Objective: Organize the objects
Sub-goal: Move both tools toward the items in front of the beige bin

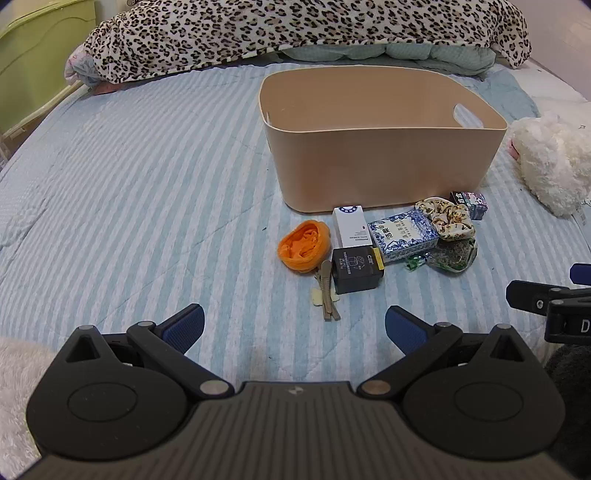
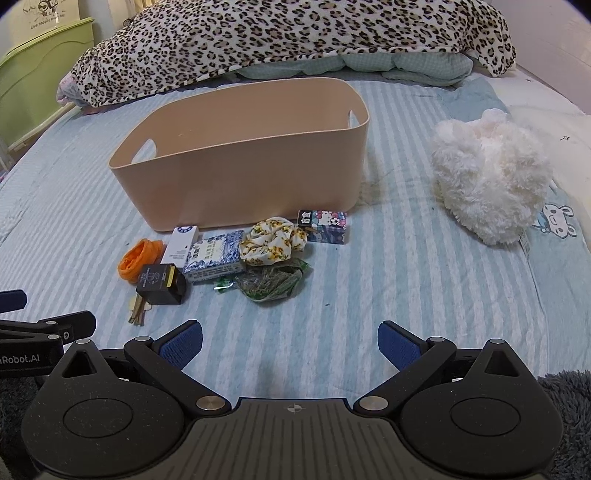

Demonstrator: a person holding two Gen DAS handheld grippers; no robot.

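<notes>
A beige plastic bin point(image 1: 384, 162) point(image 2: 243, 177) stands on the striped bed. In front of it lie an orange cloth point(image 1: 303, 245) point(image 2: 138, 258), a white box point(image 1: 349, 225), a black box point(image 1: 356, 271) point(image 2: 160, 284), a blue-patterned box point(image 1: 402, 234) point(image 2: 214, 256), a floral scrunchie point(image 1: 448, 218) point(image 2: 271, 240), a green packet point(image 1: 452, 256) point(image 2: 271, 282), a Hello Kitty box point(image 2: 327, 225) and tan hair clips point(image 1: 327, 295). My left gripper point(image 1: 294, 326) is open and empty, short of the clips. My right gripper point(image 2: 290, 341) is open and empty, near the packet.
A white plush toy point(image 2: 491, 181) point(image 1: 554, 162) lies right of the bin. A leopard-print blanket point(image 1: 295, 29) is heaped at the far end of the bed. A green cabinet point(image 1: 37, 48) stands at the far left. The striped sheet point(image 1: 147, 203) spreads left of the items.
</notes>
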